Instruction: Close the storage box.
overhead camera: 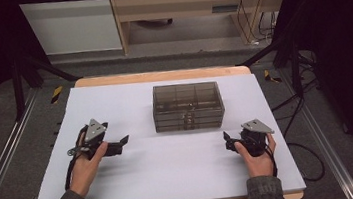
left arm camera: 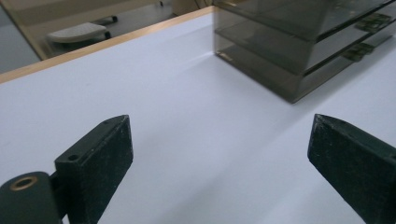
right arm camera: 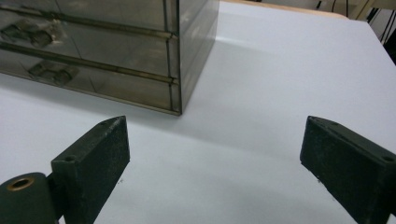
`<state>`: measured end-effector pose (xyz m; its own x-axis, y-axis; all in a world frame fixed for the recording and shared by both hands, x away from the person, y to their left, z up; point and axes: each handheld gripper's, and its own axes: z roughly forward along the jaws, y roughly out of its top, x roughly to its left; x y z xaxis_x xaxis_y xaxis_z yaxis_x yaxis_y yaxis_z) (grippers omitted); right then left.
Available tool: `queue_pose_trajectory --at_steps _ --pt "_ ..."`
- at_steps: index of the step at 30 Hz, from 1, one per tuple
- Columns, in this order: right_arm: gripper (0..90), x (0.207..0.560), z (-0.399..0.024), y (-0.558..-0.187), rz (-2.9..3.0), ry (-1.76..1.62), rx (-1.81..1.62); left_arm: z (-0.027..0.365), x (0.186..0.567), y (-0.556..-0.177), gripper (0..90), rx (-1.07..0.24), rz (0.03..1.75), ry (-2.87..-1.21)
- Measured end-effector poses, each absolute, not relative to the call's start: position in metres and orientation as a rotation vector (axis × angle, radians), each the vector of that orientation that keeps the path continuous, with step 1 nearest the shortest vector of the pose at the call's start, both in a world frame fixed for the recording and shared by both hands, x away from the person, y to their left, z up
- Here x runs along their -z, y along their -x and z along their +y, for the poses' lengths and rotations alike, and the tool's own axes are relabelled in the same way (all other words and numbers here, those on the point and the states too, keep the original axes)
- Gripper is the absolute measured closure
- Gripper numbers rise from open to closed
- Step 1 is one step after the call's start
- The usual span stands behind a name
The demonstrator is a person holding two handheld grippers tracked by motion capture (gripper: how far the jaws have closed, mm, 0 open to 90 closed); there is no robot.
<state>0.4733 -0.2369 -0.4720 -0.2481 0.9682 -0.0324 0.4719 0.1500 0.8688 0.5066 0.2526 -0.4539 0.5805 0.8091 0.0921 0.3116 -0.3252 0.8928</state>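
Observation:
A smoked, see-through drawer box [overhead camera: 188, 106] with three drawers and small handles stands on the white board [overhead camera: 173, 175], a little behind its middle. My left gripper [overhead camera: 121, 143] lies low over the board to the left front of the box, pointing right towards it. Its jaws stand wide apart with nothing between them [left arm camera: 219, 121], and the box [left arm camera: 299, 51] is ahead to the right. My right gripper [overhead camera: 228, 141] hovers at the right front of the box, open and empty [right arm camera: 215, 121]. The box's front right corner [right arm camera: 175, 60] is just ahead of it.
The board covers a wooden table whose far edge [overhead camera: 161, 75] shows behind the box. Black frame legs [overhead camera: 16, 82] stand on the floor at both sides. Cables [overhead camera: 296, 111] trail off the right side. A wooden desk [overhead camera: 178, 3] stands farther back.

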Motion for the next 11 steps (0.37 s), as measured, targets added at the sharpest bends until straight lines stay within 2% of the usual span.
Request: queue_pose_trajectory --at_steps 6,11 --pt "10.1 0.479 -0.232 -0.477 1.830 -1.384 -0.964 0.271 0.474 -0.507 6.6 -0.782 0.965 -1.853" --pt "9.8 0.486 -0.233 -0.480 1.843 -1.391 -0.961 0.279 0.480 -0.511 6.6 -0.745 1.015 -1.816"
